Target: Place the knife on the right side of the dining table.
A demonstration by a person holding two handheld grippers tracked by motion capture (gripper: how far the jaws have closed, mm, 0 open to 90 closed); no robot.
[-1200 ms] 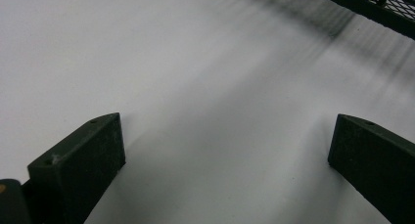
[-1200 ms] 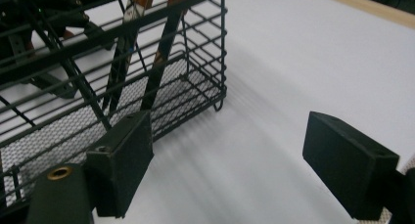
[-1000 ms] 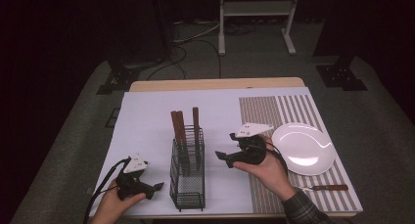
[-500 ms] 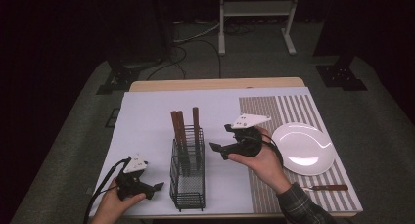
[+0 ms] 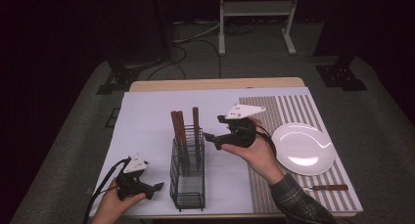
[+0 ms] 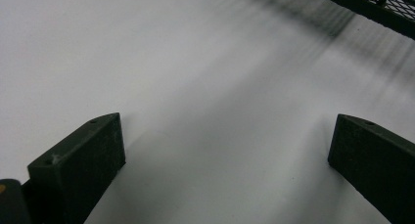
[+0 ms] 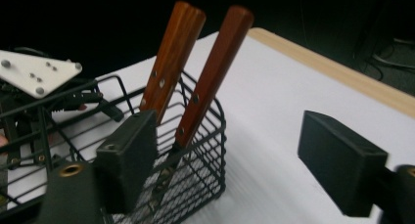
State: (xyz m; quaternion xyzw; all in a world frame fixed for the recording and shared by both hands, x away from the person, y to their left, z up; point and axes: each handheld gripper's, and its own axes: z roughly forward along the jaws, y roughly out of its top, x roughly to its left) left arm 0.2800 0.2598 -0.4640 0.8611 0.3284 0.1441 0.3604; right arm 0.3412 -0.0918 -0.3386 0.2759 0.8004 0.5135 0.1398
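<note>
Wooden-handled utensils (image 5: 195,128) are standing upright in the black wire caddy (image 5: 187,172), handles up for grasping, as the right gripper (image 5: 211,137), released and empty, is hovering beside them, while the left gripper (image 5: 157,186) is resting released on the white mat (image 5: 147,116).

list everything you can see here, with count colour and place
black wire mesh basket: 1, black, table's near middle
wooden-handled utensils: 3, brown, upright in basket
round white plate: 1, white, on striped mat
grey-and-white striped placemat: 1, table's right side
wooden-handled utensil: 1, brown handle, near plate on mat
left tongs: 1, black, open, low beside basket
right tongs: 1, black, open, raised right of handles
</note>
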